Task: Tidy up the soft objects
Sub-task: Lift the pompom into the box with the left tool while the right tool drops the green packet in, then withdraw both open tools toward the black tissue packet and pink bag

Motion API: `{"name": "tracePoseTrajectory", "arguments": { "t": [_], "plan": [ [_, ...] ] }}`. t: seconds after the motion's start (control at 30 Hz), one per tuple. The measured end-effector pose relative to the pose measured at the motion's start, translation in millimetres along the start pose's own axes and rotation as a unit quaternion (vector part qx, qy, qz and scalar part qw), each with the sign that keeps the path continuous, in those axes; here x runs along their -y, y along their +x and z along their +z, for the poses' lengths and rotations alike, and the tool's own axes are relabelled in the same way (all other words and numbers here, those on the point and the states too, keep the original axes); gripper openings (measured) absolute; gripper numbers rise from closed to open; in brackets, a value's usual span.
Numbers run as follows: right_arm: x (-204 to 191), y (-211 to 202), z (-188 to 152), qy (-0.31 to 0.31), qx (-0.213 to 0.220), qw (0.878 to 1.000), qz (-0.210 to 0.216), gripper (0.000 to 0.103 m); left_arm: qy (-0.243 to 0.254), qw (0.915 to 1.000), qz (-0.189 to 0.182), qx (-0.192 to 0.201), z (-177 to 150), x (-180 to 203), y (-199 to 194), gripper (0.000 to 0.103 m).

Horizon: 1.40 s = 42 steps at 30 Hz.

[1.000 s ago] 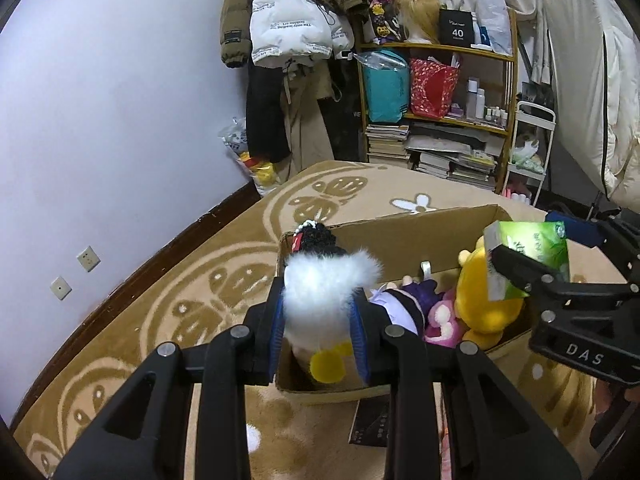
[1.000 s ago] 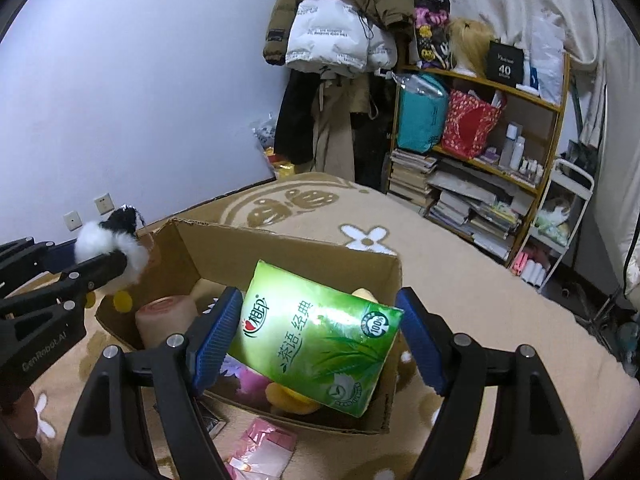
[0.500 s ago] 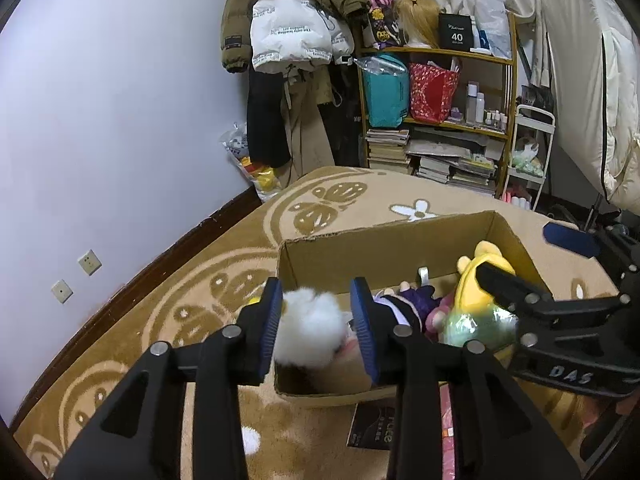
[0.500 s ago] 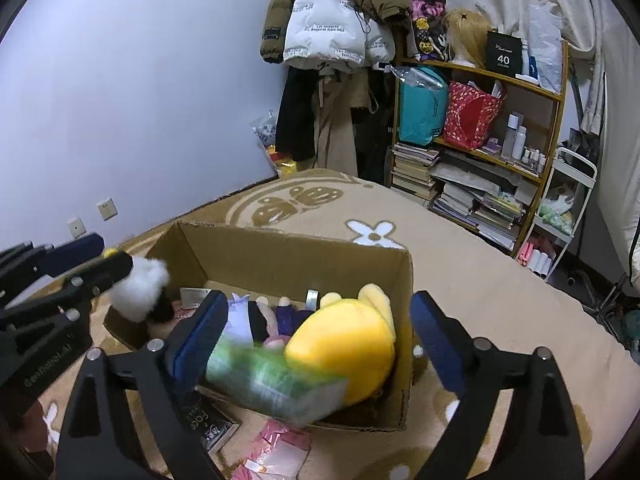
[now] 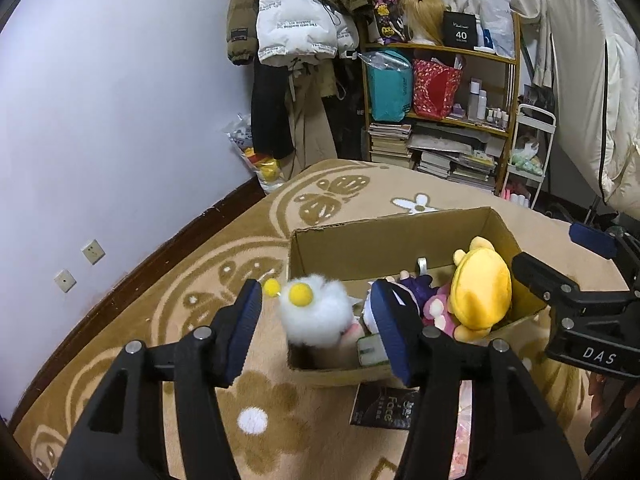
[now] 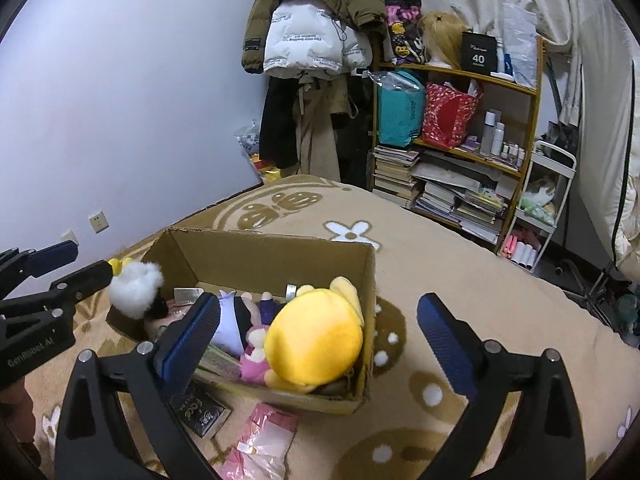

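Note:
A cardboard box stands on the rug and holds soft toys. A white fluffy toy with yellow pompoms lies at the box's left end, free between the spread jaws of my open left gripper. A big yellow plush fills the right end, with a purple doll and a pink toy beside it. A green tissue pack lies low in the box. My right gripper is open and empty above the box's near right corner.
A black packet and a pink packet lie on the patterned rug in front of the box. A loaded bookshelf, hanging coats and a white cart stand along the far wall.
My left gripper opened and let the white fluffy toy fall into the box's left end. My right gripper opened and dropped the green tissue pack into the box.

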State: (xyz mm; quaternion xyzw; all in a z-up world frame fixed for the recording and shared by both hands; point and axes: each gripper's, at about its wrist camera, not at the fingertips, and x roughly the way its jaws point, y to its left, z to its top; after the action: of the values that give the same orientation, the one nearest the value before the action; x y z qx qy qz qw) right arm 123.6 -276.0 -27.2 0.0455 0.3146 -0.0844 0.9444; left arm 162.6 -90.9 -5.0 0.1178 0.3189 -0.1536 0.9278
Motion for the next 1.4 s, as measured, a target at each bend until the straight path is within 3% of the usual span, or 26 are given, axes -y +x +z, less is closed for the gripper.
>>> {"name": "tracePoseTrajectory", "arguments": {
  "t": [0.07, 0.37, 0.57, 0.87, 1.4],
  "plan": [
    [3, -8, -2, 0.007, 0.003, 1.000, 0.003, 0.103, 0.003, 1.0000, 0.003, 0.001, -1, 0, -7, 0.066],
    [7, -33, -13, 0.023, 0.007, 1.000, 0.005, 0.103, -0.009, 0.9998, -0.001, 0.016, -7, -13, -43, 0.090],
    [9, -45, -19, 0.027, 0.007, 1.000, 0.005, 0.103, -0.028, 0.9993, 0.008, 0.023, -12, -26, -58, 0.097],
    [5, -51, -43, 0.044, -0.006, 0.999, 0.020, 0.103, -0.038, 0.9991, 0.022, 0.004, -31, -37, -60, 0.098],
    [-11, -10, -88, 0.028, -0.063, 0.997, 0.025, 0.103, -0.023, 0.9955, -0.026, -0.088, -58, -20, -3, 0.098]
  ]
}}
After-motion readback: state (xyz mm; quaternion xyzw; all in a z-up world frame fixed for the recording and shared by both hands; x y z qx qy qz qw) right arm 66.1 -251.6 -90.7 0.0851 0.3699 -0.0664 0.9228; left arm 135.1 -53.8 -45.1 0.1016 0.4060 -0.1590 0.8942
